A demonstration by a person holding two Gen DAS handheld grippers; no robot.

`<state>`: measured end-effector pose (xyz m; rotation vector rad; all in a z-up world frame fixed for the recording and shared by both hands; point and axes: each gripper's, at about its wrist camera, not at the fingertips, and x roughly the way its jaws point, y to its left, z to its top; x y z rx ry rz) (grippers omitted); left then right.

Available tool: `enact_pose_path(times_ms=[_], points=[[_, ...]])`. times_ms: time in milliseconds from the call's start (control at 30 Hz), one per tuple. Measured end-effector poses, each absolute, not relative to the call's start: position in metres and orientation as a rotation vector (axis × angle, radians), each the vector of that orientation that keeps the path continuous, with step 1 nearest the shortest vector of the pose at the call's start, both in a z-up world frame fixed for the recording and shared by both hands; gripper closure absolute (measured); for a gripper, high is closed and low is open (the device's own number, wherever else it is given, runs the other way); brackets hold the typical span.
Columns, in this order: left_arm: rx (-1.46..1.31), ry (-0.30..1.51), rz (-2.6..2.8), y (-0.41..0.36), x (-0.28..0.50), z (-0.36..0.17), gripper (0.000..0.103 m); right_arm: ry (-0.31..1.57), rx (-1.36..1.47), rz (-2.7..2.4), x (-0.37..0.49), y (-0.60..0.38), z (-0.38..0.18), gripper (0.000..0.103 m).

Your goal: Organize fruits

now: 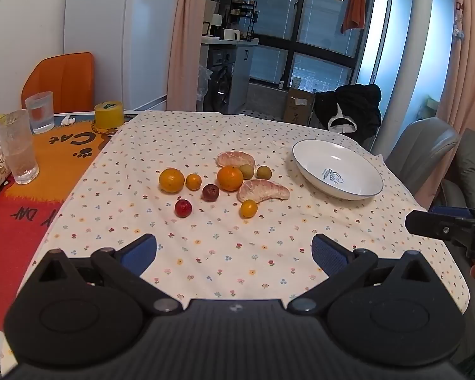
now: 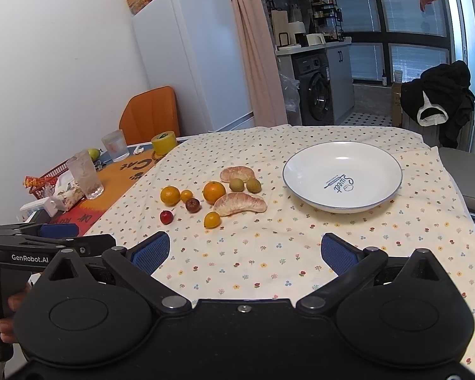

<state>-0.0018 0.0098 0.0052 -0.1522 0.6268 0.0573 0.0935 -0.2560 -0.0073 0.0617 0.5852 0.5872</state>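
Note:
Loose fruit lies on the flowered cloth: two oranges [image 1: 230, 178] [image 1: 171, 180], small kumquats [image 1: 248, 208], two red fruits [image 1: 183, 208], two green fruits [image 1: 263, 172] and two peeled pomelo segments [image 1: 263, 190] [image 2: 240, 204]. A white plate [image 1: 337, 168] [image 2: 342, 176] stands empty to their right. My left gripper [image 1: 234, 255] hovers open near the table's front edge, well short of the fruit. My right gripper [image 2: 245, 253] is open too, at the same distance. Nothing sits between either pair of blue pads.
Two glasses [image 1: 17, 145], a yellow tape roll [image 1: 109, 114] and a tissue pack stand on the orange mat at the left. An orange chair [image 1: 60, 82] is behind them; a grey chair [image 1: 424, 142] stands at the right edge. A hand [image 2: 3, 313] grips the left tool.

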Motion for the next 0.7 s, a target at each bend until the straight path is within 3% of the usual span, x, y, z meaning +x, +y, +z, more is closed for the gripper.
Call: enact_pose_path(times_ms=[700], points=[[-0.143,0.621,0.067,0.0173,-0.0080,0.0113,0.000,0.575,0.053,0.580,0.0914,-0.2574,0.0001,0.000]])
